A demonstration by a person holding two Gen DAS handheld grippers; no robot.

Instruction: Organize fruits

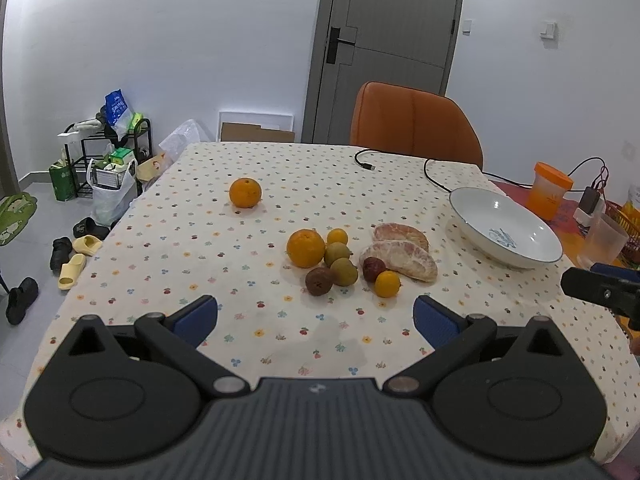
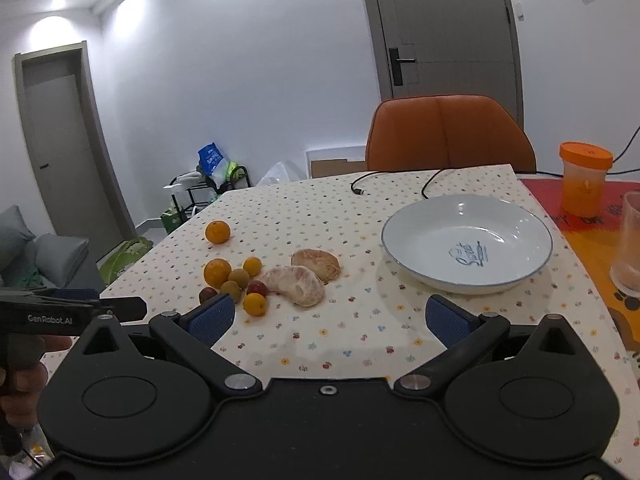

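A cluster of fruit lies mid-table: a large orange (image 1: 305, 248), small yellow-green and dark red fruits (image 1: 343, 271), little oranges (image 1: 387, 284) and two peeled pomelo pieces (image 1: 400, 259) (image 2: 298, 285). A lone orange (image 1: 245, 192) (image 2: 217, 232) sits farther back left. The white plate (image 1: 472, 220) (image 2: 424, 220) is empty at the right. My left gripper (image 1: 316, 316) hovers open in front of the cluster. My right gripper (image 2: 330, 316) is open too, nearer the plate, nothing between its fingers.
A spotted cloth covers the table (image 1: 240, 264). A black cable (image 1: 400, 160) runs along the far edge by an orange chair (image 1: 416, 120). An orange-lidded cup (image 2: 584, 180) and a clear glass (image 2: 630, 244) stand right of the plate. Shoes and bags crowd the floor at left.
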